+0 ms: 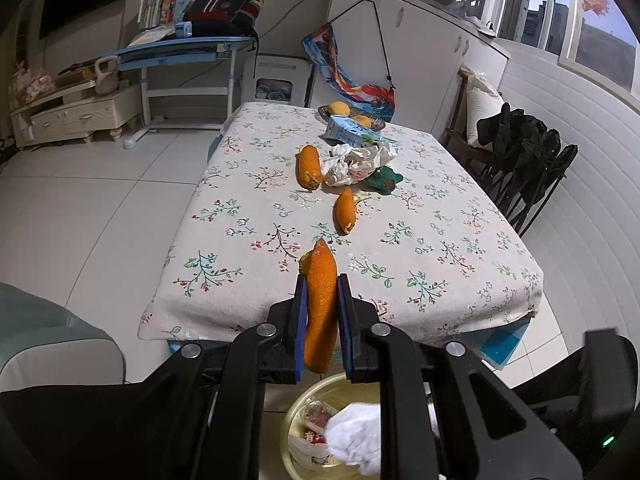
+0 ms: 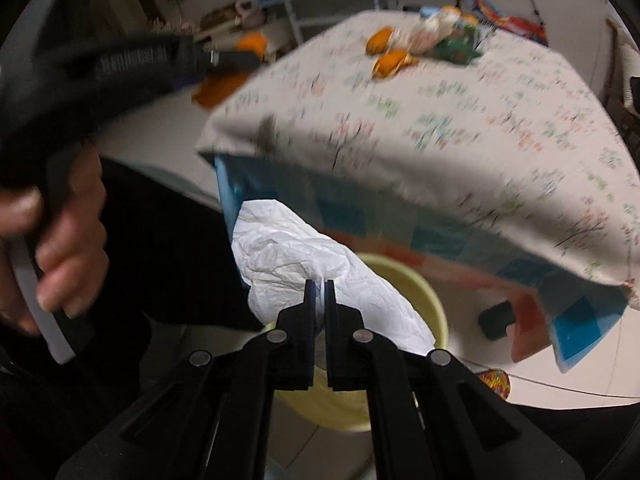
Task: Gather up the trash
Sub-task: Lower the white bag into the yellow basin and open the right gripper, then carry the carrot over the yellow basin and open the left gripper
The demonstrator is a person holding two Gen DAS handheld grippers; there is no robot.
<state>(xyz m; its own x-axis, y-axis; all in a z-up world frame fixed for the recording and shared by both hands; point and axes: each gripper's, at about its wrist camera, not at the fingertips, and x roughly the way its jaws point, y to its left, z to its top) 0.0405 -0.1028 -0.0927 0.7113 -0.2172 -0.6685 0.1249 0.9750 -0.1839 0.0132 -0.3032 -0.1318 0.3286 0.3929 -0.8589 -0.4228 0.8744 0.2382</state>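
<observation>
My left gripper (image 1: 322, 284) is shut on an orange peel (image 1: 320, 312) and holds it off the table's near edge, above a yellow bin (image 1: 290, 420). My right gripper (image 2: 319, 286) is shut on a crumpled white tissue (image 2: 288, 264) over the same bin (image 2: 432, 300); the tissue also shows in the left wrist view (image 1: 356, 432). On the floral tablecloth (image 1: 248, 248) lie two more orange peels (image 1: 309, 166) (image 1: 345, 210), crumpled paper (image 1: 358, 162), a green wrapper (image 1: 384, 180) and a blue carton (image 1: 346, 130).
A dish of fruit (image 1: 352, 114) stands at the table's far end. A chair with dark clothing (image 1: 524, 160) stands to the right. A blue desk (image 1: 180, 52) and a low cabinet (image 1: 72, 116) are beyond on the left. The bin holds other trash (image 1: 316, 420).
</observation>
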